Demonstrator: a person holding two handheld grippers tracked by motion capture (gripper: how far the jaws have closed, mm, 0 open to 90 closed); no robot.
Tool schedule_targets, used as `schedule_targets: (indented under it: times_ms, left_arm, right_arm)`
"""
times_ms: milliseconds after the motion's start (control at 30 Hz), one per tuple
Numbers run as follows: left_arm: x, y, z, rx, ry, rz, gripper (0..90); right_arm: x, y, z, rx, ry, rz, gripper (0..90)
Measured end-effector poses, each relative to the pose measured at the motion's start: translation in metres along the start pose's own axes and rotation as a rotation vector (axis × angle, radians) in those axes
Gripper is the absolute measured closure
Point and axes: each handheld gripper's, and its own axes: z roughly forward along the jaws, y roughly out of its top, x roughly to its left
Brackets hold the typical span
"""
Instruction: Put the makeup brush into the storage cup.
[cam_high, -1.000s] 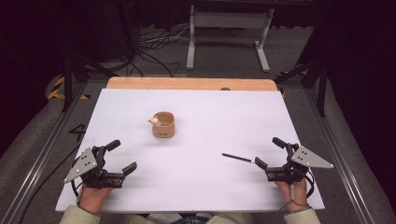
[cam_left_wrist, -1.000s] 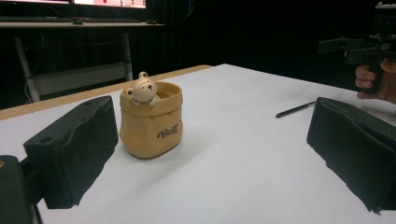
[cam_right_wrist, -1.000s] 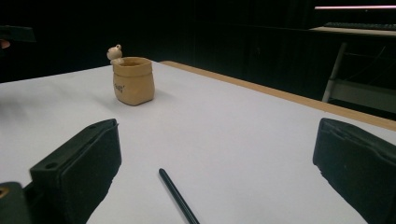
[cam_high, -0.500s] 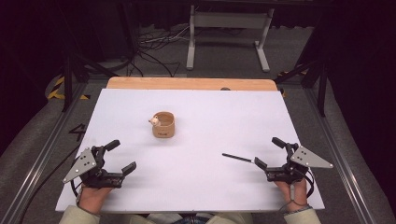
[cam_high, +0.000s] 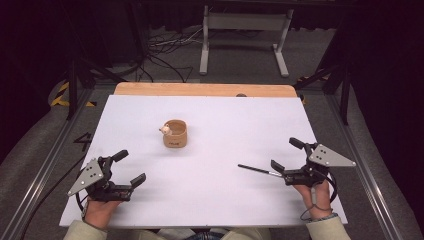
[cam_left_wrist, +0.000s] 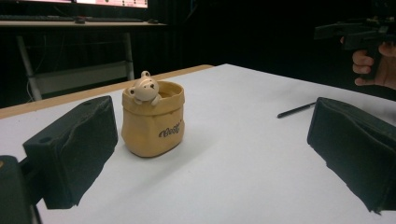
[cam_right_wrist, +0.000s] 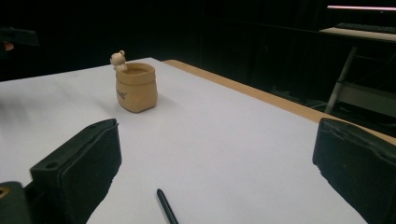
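Basically nothing is seen to have changed over the last second: both grippers are held at the same spots near the person's edge of the table (cam_high: 210, 205), and the pen and pot are not displaced. The right gripper (cam_high: 288, 161) is held with jaws spread wide and nothing between them; the black pen (cam_high: 256, 169) is lying flat on the white surface just ahead of and below its jaws, its near end touching or almost touching the lower jaw in the high view, which cannot be told exactly. In the right gripper view the pen (cam_right_wrist: 166, 208) is seen low between the two jaws. The left gripper (cam_high: 131, 167) is likewise opened wide and empty, with the tan pot (cam_left_wrist: 153, 119) and its small bear figure (cam_left_wrist: 144, 87) straight ahead of it, well apart. From the right gripper the pot (cam_right_wrist: 136, 87) is placed far ahead and to the left. Since nothing is moved, the work is judged as not started; a pen pick-up by the right gripper is judged most likely next.
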Motion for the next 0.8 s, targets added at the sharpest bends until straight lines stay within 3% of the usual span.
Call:
schedule_targets:
  times_ms: [333,633,800]
  left_arm:
    - [0.001,0.000,-0.002,-0.005,0.005,-0.003,2.3]
    - [0.001,0.000,-0.002,-0.005,0.005,-0.001,2.3]
    - [0.001,0.000,-0.003,-0.006,0.019,-0.008,2.3]
  right_arm:
    - [0.001,0.016,0.030,-0.010,0.054,0.033,1.0]
    - [0.010,0.022,0.047,-0.003,0.088,0.013,1.1]
    - [0.006,0.031,0.051,0.065,0.103,-0.025,1.5]
